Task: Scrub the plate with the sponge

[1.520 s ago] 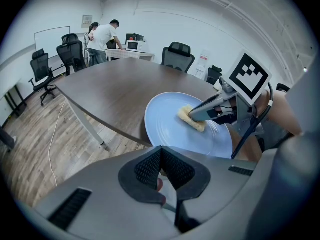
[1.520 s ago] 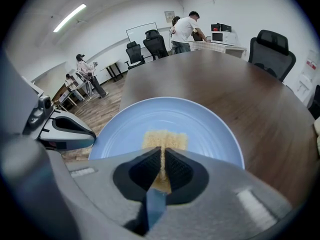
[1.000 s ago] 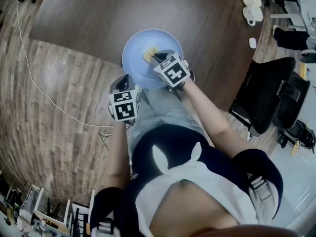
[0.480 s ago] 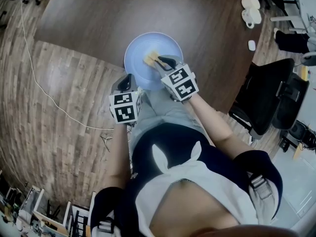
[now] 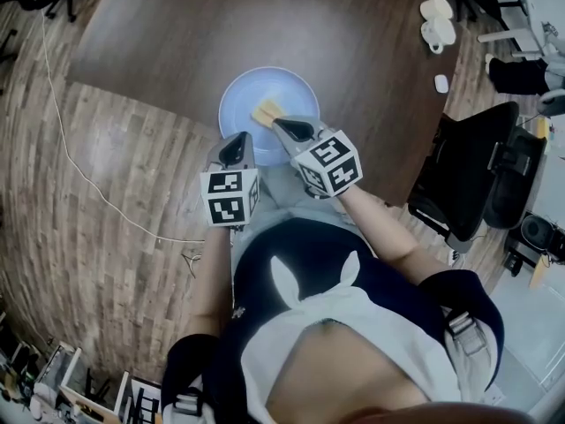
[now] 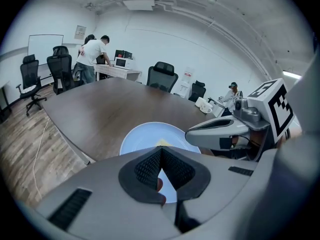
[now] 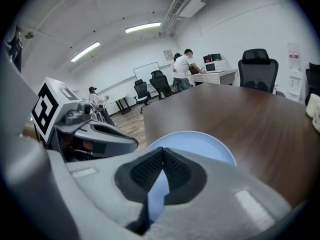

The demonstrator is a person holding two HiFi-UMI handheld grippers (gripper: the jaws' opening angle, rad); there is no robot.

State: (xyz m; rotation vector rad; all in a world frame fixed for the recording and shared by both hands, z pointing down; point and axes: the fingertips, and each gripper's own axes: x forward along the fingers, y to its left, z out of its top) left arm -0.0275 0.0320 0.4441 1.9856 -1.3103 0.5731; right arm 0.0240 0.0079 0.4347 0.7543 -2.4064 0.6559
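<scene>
A light blue plate (image 5: 291, 91) rests on the dark wooden table near its front edge. On the plate lies a yellow sponge (image 5: 265, 110), loose. My right gripper (image 5: 284, 127) hovers over the plate's near rim, just right of the sponge, shut and empty. Off the table at the plate's near left edge, my left gripper (image 5: 237, 146) is shut with nothing held. In the left gripper view the plate (image 6: 145, 134) and a tip of the sponge (image 6: 161, 143) show past the closed pads (image 6: 150, 166). The right gripper view shows the plate (image 7: 200, 144) beyond its closed jaws.
Two white mugs (image 5: 436, 19) and a small white object (image 5: 440, 83) stand at the table's far right. A black office chair (image 5: 472, 170) is close on the right. A thin cable (image 5: 71, 148) runs over the wooden floor at left. People stand at a far desk (image 6: 95, 54).
My right gripper has drawn back from over the plate's middle toward its near rim, leaving the sponge on the plate. My left gripper has edged closer to the plate.
</scene>
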